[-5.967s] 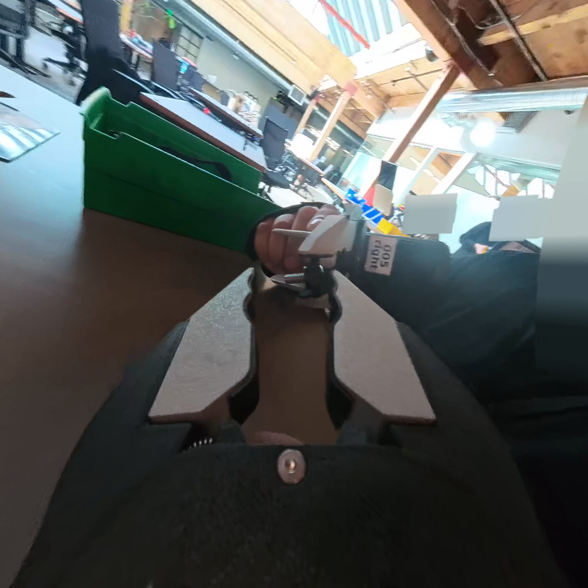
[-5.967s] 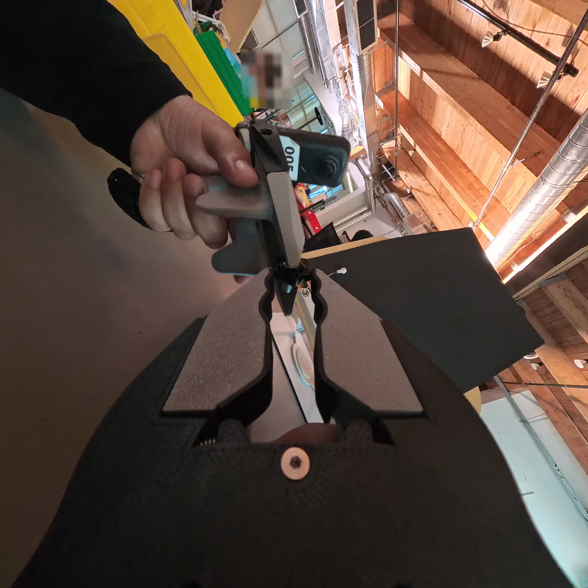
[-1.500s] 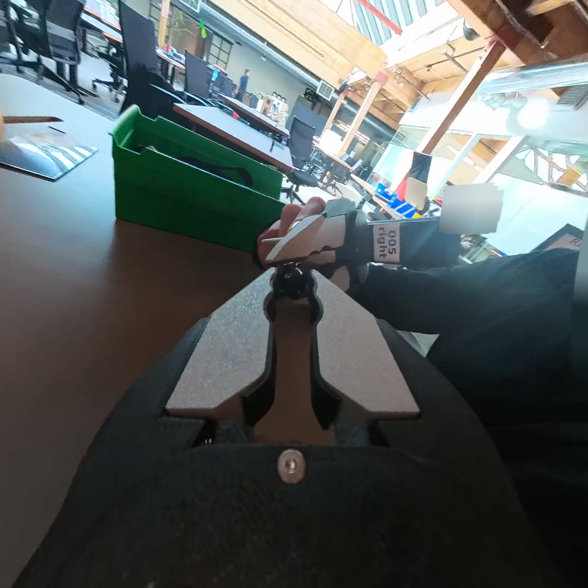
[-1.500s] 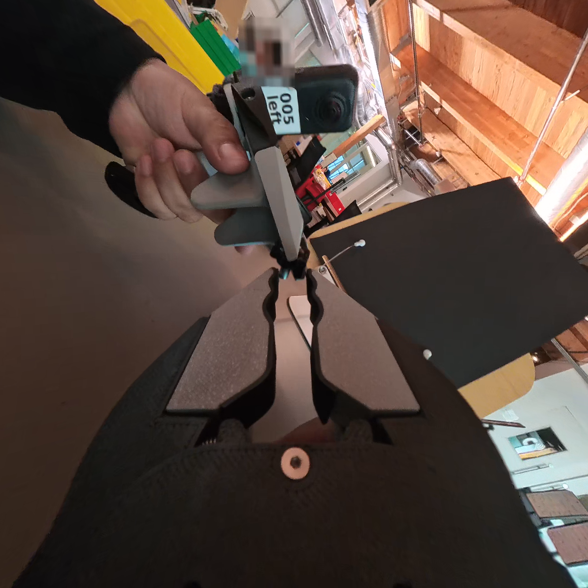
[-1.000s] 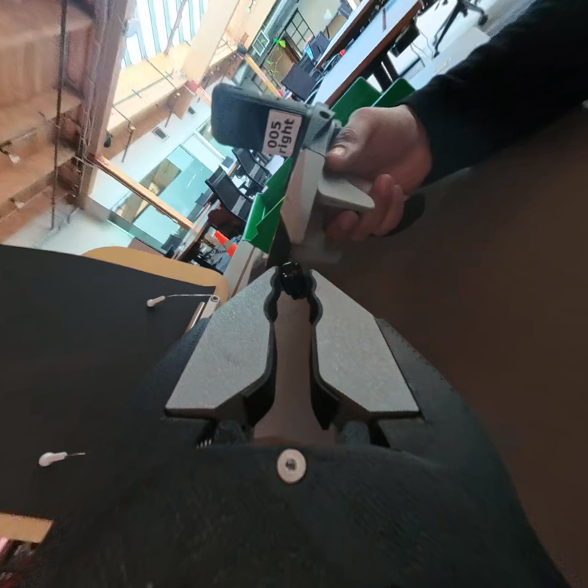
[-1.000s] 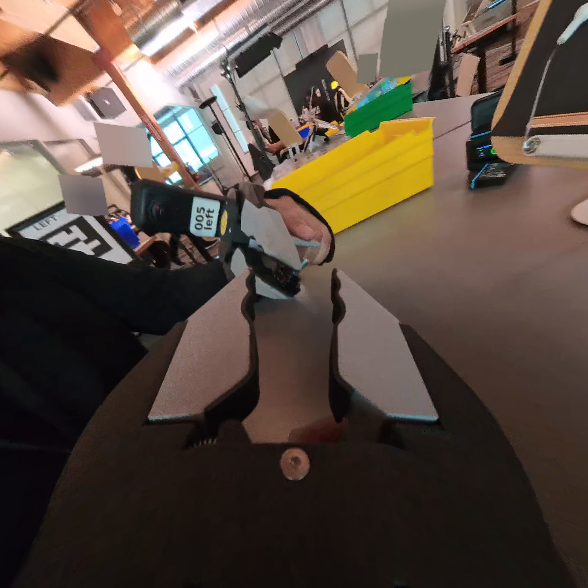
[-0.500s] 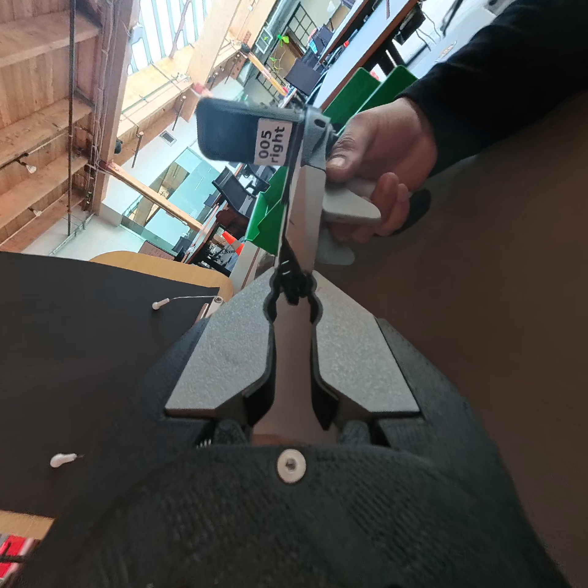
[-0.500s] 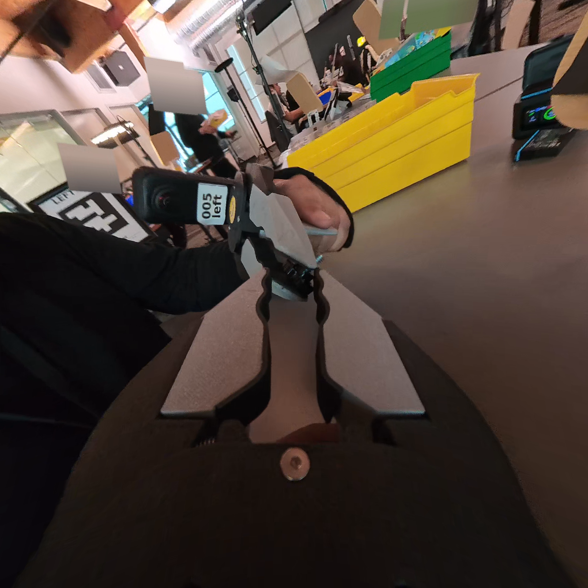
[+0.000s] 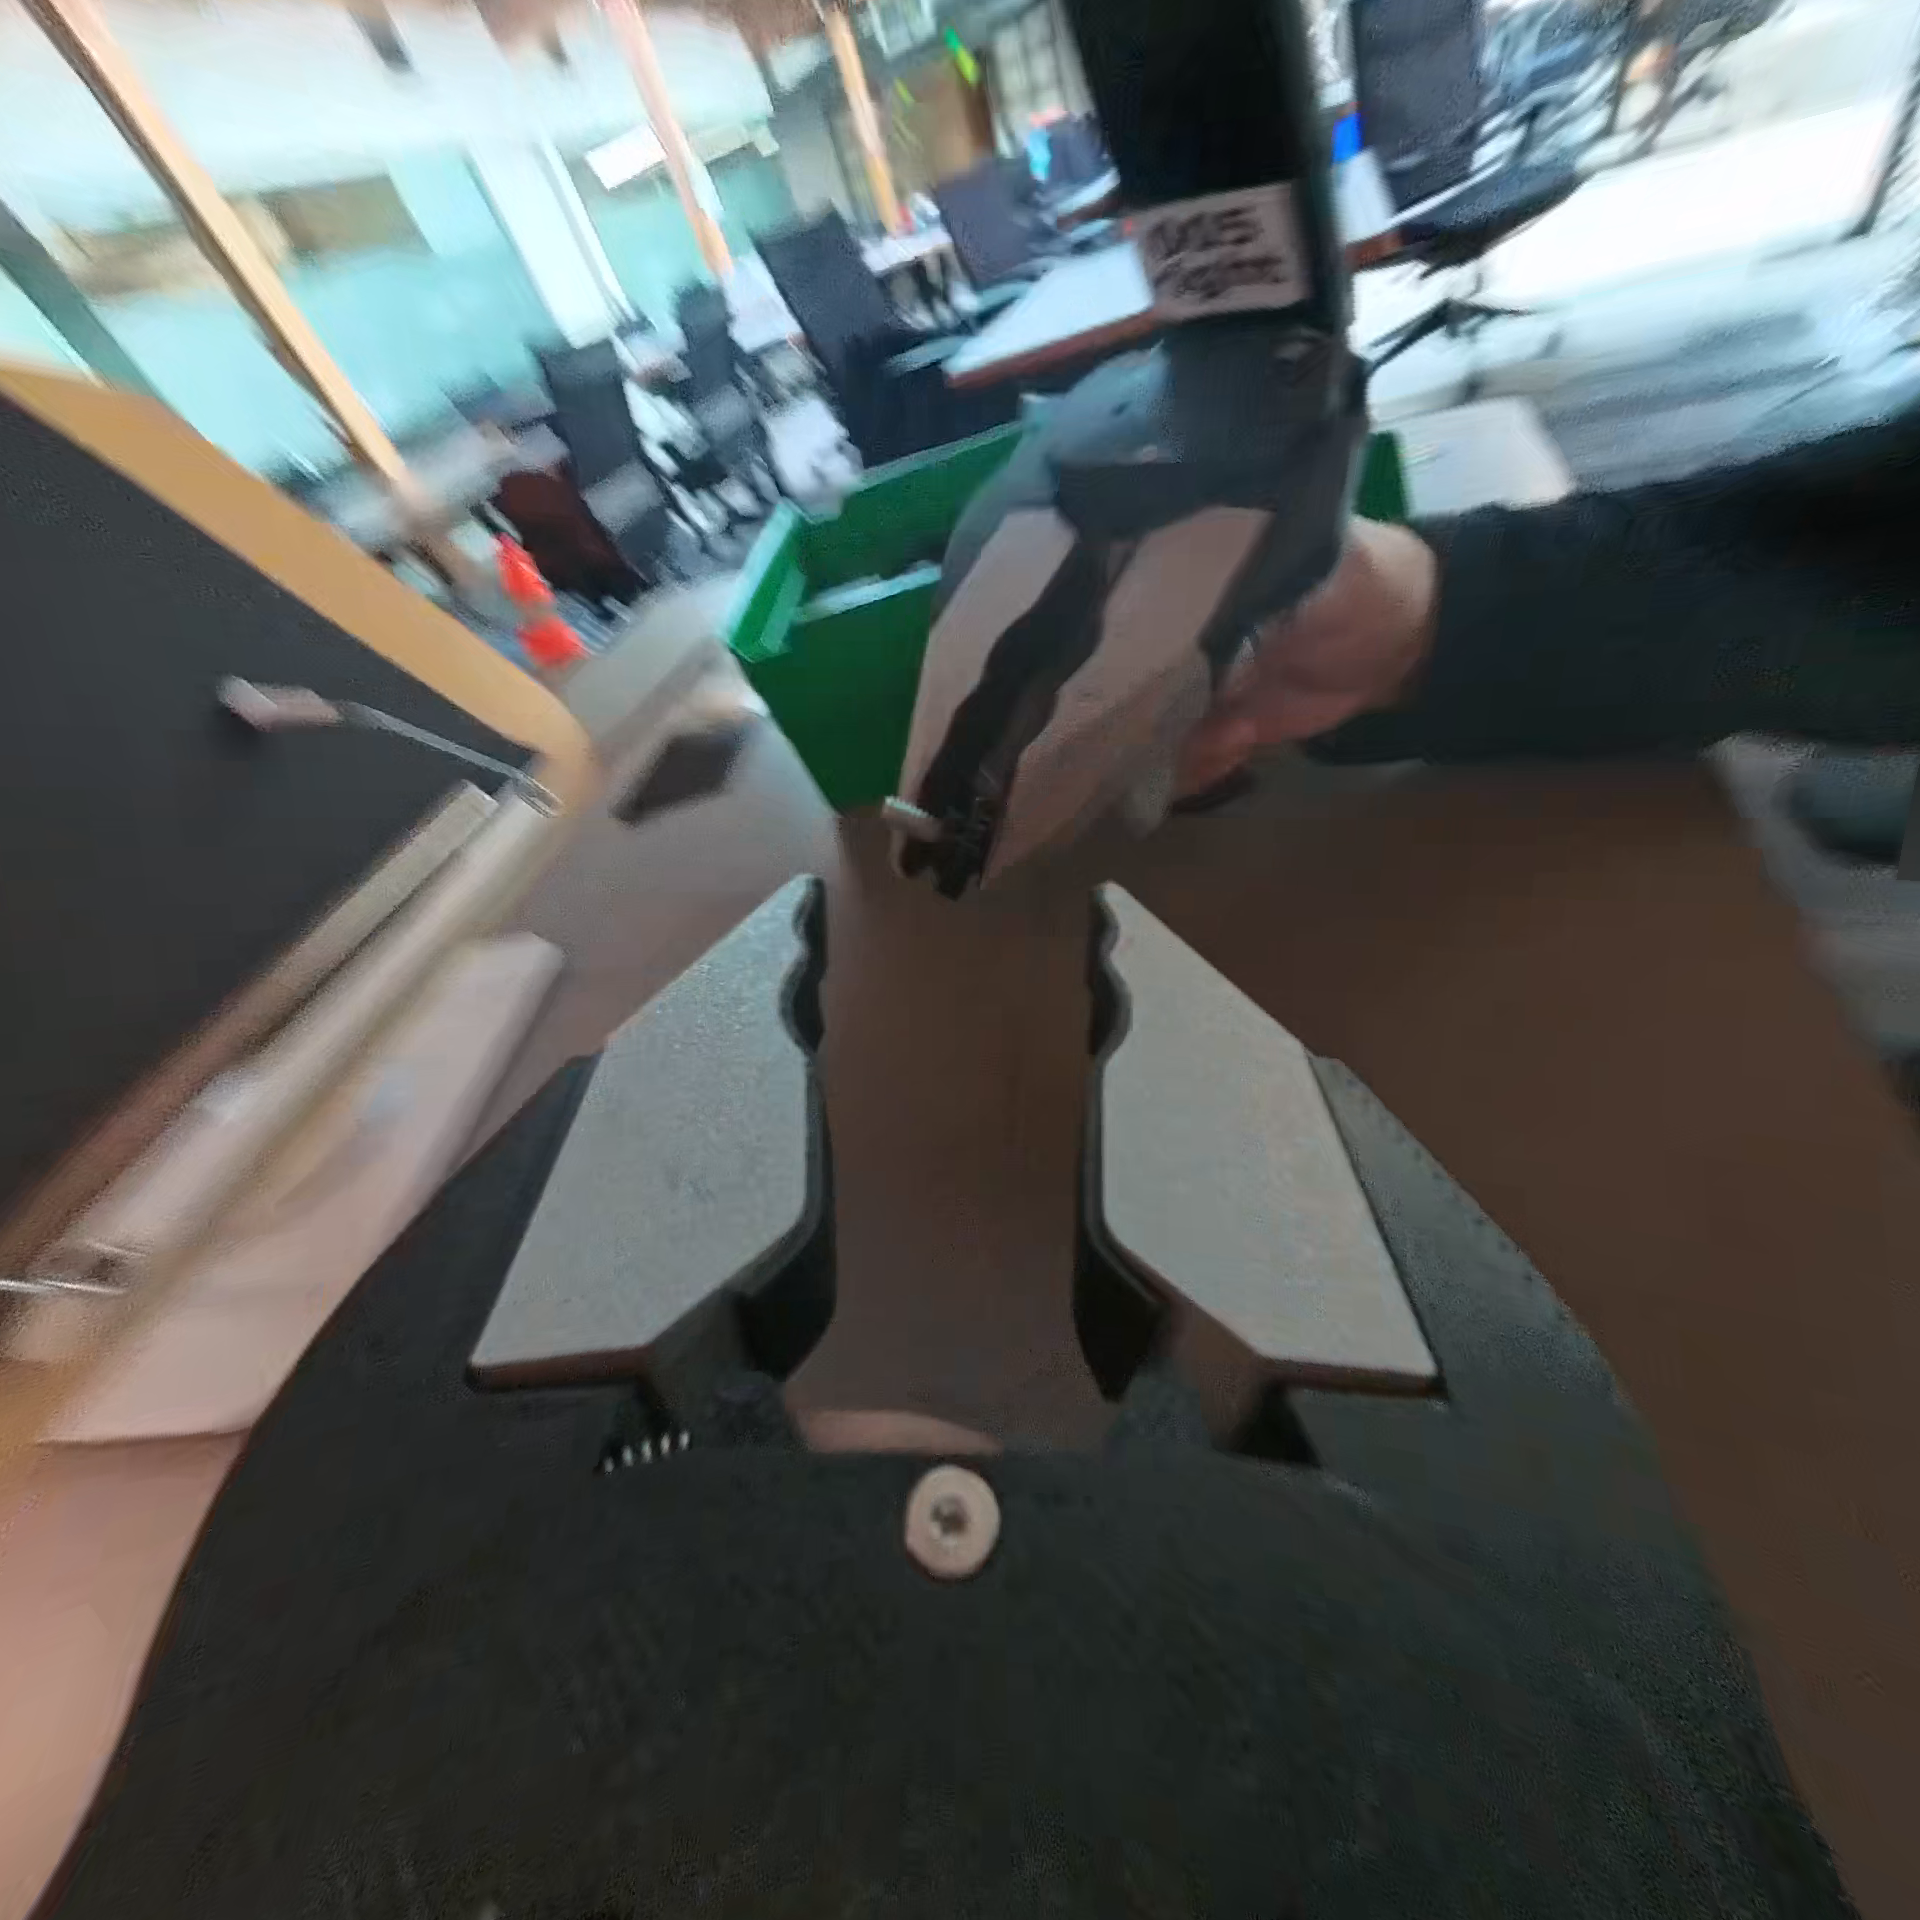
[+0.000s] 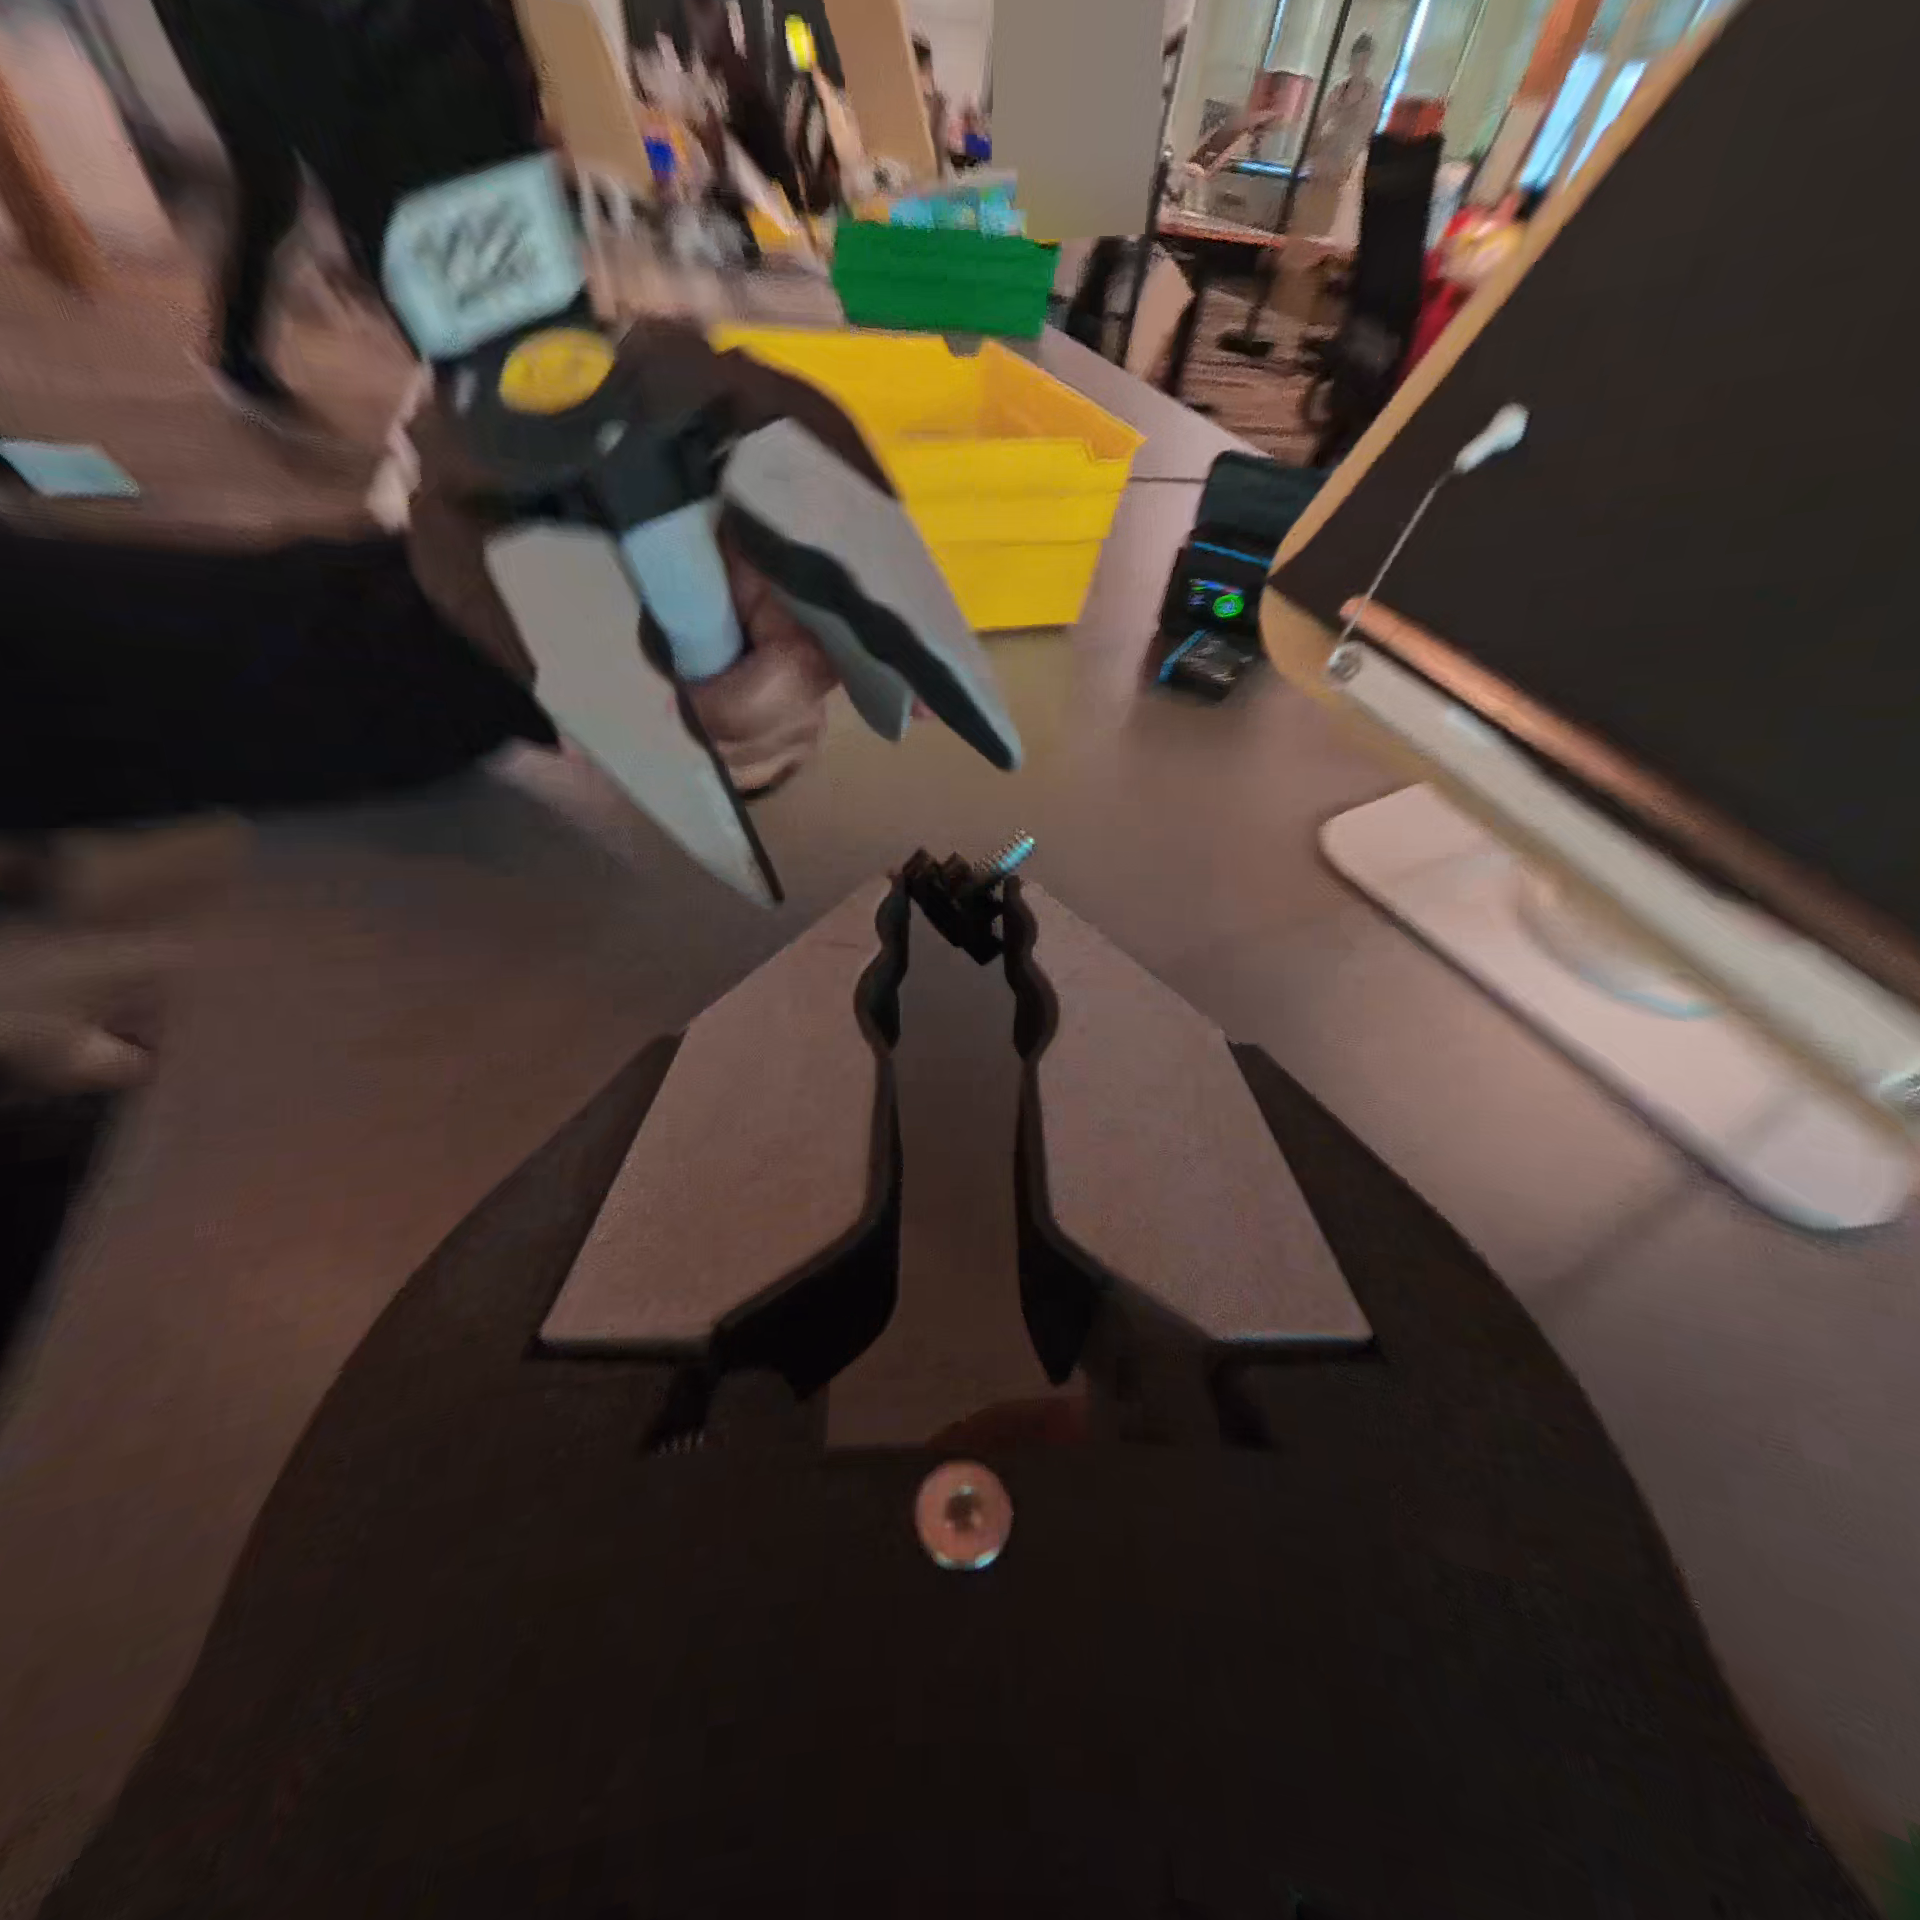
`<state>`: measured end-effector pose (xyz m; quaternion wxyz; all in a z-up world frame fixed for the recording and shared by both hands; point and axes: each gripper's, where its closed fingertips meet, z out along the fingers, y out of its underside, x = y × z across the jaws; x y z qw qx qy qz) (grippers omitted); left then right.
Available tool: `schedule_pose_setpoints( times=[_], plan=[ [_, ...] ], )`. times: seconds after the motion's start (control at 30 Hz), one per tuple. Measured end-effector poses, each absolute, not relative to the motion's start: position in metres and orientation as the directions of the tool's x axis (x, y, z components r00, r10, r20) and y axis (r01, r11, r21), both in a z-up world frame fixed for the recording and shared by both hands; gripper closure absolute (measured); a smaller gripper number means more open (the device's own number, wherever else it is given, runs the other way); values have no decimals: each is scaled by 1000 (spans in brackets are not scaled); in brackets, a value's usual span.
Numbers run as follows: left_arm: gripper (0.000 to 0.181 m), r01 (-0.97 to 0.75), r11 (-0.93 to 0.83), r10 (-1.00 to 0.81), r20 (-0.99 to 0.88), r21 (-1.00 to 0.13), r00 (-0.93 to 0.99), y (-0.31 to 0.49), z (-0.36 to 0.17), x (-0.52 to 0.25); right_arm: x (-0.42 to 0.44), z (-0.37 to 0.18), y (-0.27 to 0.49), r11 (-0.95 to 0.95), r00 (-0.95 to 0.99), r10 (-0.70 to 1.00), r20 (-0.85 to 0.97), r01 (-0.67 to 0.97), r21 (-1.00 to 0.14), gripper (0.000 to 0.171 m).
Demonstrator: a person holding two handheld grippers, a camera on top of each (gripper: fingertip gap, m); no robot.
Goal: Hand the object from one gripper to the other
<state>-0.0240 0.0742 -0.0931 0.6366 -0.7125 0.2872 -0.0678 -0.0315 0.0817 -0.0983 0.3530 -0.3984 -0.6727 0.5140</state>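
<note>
- Brown table (image 9: 1455,1039) under both grippers; both views motion-blurred, open office behind.
- Left gripper (image 9: 956,935): jaws spread wide, nothing between them. Bare table shows through the gap.
- Same gripper seen from the right wrist view (image 10: 883,821): fingers splayed apart and pointing down at the table, held in a hand (image 10: 769,686) with a dark sleeve.
- Right gripper (image 10: 961,914): jaws drawn in, tips pinching a small black knob (image 10: 956,904) with a threaded silver screw (image 10: 1010,854) sticking out up and to the right.
- From the left wrist view, the right gripper (image 9: 961,852) hangs just beyond the left one's tips, fingers pointing down. The knob (image 9: 951,831) sits at its tips, the screw (image 9: 912,814) poking out to the left.
- Knob is clear of the left gripper's fingers, held above the table.
- Right side, near: pale flat base (image 10: 1558,997) on the table carrying a black board with a tan rim (image 10: 1662,416).
- Mid-distance: small black device with a lit screen (image 10: 1216,603), beside a yellow bin (image 10: 997,478).
- Farther: green bin (image 10: 940,275) behind the yellow one; another green bin (image 9: 842,644) behind the right gripper in the left wrist view.
- Background: office chairs and desks, too blurred for detail.
</note>
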Motion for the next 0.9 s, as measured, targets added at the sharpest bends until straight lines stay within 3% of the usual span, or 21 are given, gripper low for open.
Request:
schedule_pose_setpoints(
  times=[0.07, 0.13, 0.27, 0.37, 0.43, 0.77, 0.9],
  plan=[
    [121, -187, -171, -584, -54, -967, 810, 73, -107, -18, -33, -102, 78, 406, -367, 865, 341, 115, -907, 158],
    [121, -102, -259, -632, 89, -960, 770, 69, -115, -12, -34, -102, 76, 614, -273, 770, 577, 67, -787, 158],
    [130, 117, -345, -652, 327, -931, 684, 69, -105, -7, -34, -102, 71, 800, -167, 595, 786, 31, -599, 158],
    [137, 141, -330, -634, 330, -933, 699, 71, -101, -11, -37, -107, 76, 835, -139, 550, 824, 77, -544, 157],
    [153, 101, -325, -601, 288, -940, 746, 76, -106, -16, -38, -108, 76, 852, -124, 524, 843, 83, -517, 157],
    [161, 11, -324, -580, 207, -946, 788, 77, -117, -24, -40, -118, 68, 809, -181, 588, 789, 99, -580, 155],
    [162, 245, -278, -563, 365, -929, 742, 80, -92, -41, -36, -106, 81, 706, -153, 706, 691, 86, -703, 149]
  ],
)
